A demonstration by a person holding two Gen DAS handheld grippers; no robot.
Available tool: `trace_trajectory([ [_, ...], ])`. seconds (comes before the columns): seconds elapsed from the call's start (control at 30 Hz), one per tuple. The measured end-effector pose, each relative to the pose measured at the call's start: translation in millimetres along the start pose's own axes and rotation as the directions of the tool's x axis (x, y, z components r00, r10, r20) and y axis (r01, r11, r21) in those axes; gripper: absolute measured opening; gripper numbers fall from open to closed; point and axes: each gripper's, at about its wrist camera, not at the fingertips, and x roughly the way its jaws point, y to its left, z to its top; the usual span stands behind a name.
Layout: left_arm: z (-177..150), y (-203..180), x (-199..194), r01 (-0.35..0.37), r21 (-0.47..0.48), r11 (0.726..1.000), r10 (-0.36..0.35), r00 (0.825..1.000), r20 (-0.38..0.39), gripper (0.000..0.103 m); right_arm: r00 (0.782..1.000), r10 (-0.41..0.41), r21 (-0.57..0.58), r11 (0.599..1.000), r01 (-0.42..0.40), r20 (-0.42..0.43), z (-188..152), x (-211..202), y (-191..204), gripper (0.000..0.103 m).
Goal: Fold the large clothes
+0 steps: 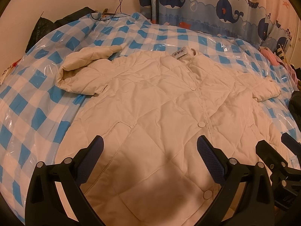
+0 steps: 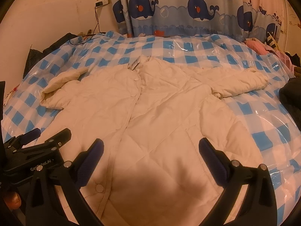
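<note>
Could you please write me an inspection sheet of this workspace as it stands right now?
Surface: bed under blue-checked plastic sheet.
Job's things: cream quilted coat spread flat, front up, snapped shut; left sleeve bent back on itself, right sleeve bunched.
Clutter: dark clothes at far left, pink clothes at far right.
Grippers: left gripper and right gripper open above the hem, holding nothing.
Cables: black cable from wall plug onto bed.
Surroundings: whale curtain, plain wall.
</note>
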Motion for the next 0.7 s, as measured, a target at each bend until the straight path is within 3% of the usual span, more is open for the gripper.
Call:
trace_trajectory([
  [0.7, -0.3, -0.9, 0.1, -0.002, 0.001, 1.0, 0.002, 1.0, 0.0, 0.095, 1.0, 0.011, 0.01, 1.0, -0.011, -0.012, -0.5, 5.1, -3.2, 0.097],
])
